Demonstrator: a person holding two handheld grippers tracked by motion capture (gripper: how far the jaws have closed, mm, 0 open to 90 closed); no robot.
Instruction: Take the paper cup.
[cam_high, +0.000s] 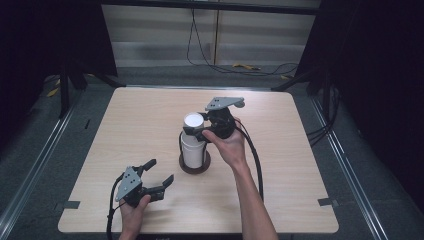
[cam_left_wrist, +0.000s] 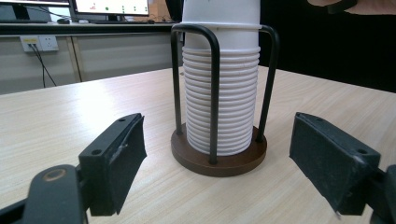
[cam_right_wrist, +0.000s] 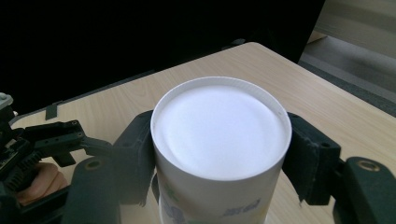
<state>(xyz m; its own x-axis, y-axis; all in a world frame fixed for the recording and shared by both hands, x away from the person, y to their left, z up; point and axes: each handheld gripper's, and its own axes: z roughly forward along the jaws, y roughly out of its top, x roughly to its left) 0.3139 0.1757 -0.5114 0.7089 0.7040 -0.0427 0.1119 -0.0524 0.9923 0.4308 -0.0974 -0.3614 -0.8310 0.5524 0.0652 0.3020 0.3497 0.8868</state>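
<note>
A stack of white paper cups (cam_high: 192, 149) (cam_left_wrist: 222, 102) stands upside down in a holder with black wire bars and a round brown base (cam_high: 195, 167) (cam_left_wrist: 219, 162) at the table's middle. The top cup (cam_high: 193, 121) (cam_right_wrist: 219, 126) has its flat bottom facing up and print on its wall. My right gripper (cam_high: 196, 130) (cam_right_wrist: 219, 140) is shut on it, one jaw pressed against each side. My left gripper (cam_high: 160, 171) (cam_left_wrist: 217, 135) stands open near the table's front left, pointed at the holder with nothing between its jaws.
The light wooden table (cam_high: 280, 165) has dark floor and metal rails around it. Cables (cam_high: 215, 62) lie on the floor beyond the far edge. A wall with a socket (cam_left_wrist: 39, 43) and monitors shows behind the stack in the left gripper view.
</note>
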